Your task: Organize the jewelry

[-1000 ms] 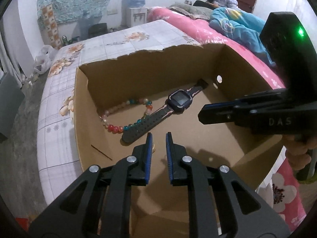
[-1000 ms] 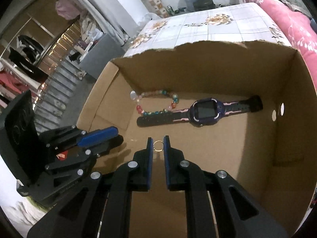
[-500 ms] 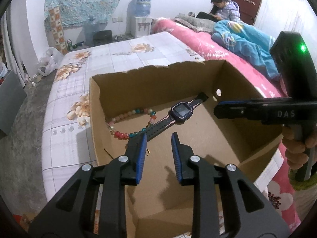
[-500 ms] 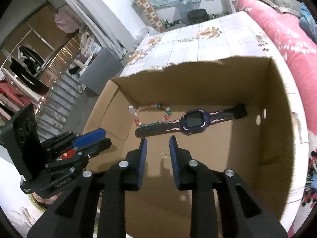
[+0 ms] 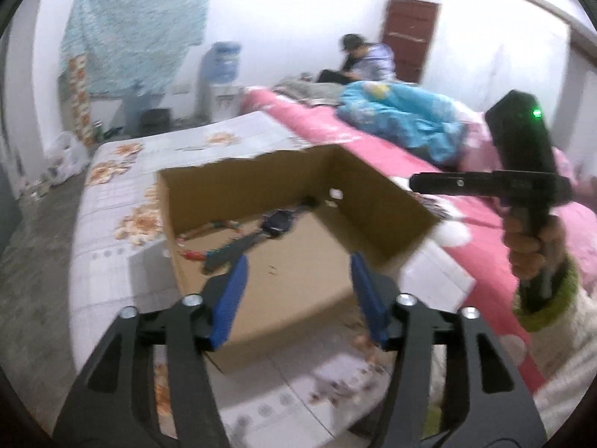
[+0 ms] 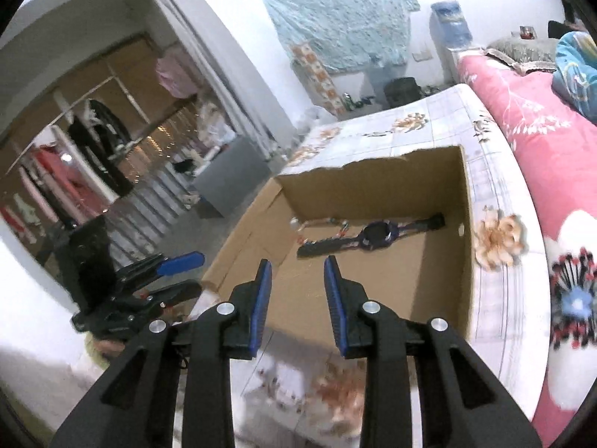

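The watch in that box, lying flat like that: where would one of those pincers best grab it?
Probably by the strap. The watch lies flat on the floor of the box, straps stretched out sideways. Coming from above, with the fingers astride the narrow strap beside the thick face, looks the best fit; the walls block a level approach.

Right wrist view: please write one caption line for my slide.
Open right gripper, nothing between its jaws, above a cardboard box holding a watch and bead bracelet.

A: What's the room like?
B: White walls (image 5: 298, 18), a brown door (image 5: 408, 37), a pale blue cloth (image 6: 339, 15) hanging up.
A: Furniture?
B: A pink bed (image 6: 552, 156), a water dispenser (image 5: 220, 74), a concrete floor (image 5: 33, 261).
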`<state>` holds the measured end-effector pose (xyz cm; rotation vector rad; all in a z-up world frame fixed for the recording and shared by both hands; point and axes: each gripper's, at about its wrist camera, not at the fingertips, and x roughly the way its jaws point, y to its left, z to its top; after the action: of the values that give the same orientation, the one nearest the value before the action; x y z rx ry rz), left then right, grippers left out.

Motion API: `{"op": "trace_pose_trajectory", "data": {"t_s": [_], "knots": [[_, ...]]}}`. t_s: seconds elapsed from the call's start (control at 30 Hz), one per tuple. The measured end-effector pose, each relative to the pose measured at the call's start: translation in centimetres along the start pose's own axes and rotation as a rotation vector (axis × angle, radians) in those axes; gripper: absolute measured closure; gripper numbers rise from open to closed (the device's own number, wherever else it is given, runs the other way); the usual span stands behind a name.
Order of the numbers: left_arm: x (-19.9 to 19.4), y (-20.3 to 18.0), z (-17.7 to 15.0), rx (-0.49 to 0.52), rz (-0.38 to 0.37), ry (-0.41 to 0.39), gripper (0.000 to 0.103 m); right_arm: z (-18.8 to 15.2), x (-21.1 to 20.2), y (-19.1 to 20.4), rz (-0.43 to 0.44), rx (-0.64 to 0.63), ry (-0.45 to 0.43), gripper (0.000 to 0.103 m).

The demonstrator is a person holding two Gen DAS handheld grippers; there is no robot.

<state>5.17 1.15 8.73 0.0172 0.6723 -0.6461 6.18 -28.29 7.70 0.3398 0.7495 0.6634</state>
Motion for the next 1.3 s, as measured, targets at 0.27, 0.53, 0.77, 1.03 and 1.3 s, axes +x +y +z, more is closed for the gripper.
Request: {"op": "trace_pose_trajectory", "data": {"t_s": [0.27,0.53,0.77,1.03,1.3], "knots": [[3.3,-2.3,-5.4,0.014,-0.013,0.121,0.034,-5.6,0.8,-2.5,-0.098,0.088,0.142,0.074],[6.2,-1.3,-4.9,0.02,0.104,0.096,0.035,-4.2,2.4,-5.7,-0.156,0.217,0.086,0.074],[7.2,-2.5,-6.5,0.015,0.076,0.115,0.034,-7.0,1.7,-5.9,-0.176,0.232,0.103,0.074],[9.7,-6.0,-9.7,0.063,-0.002,0.195,0.034,-11.9,2.7,-6.7,-0.244,0.287,0.208,0.074],[10.8,-6.5,-10.0,0.066,0.0,0.199,0.035,-11.1,3.7,-5.1,-0.466,0.058,0.199,0.076]]}}
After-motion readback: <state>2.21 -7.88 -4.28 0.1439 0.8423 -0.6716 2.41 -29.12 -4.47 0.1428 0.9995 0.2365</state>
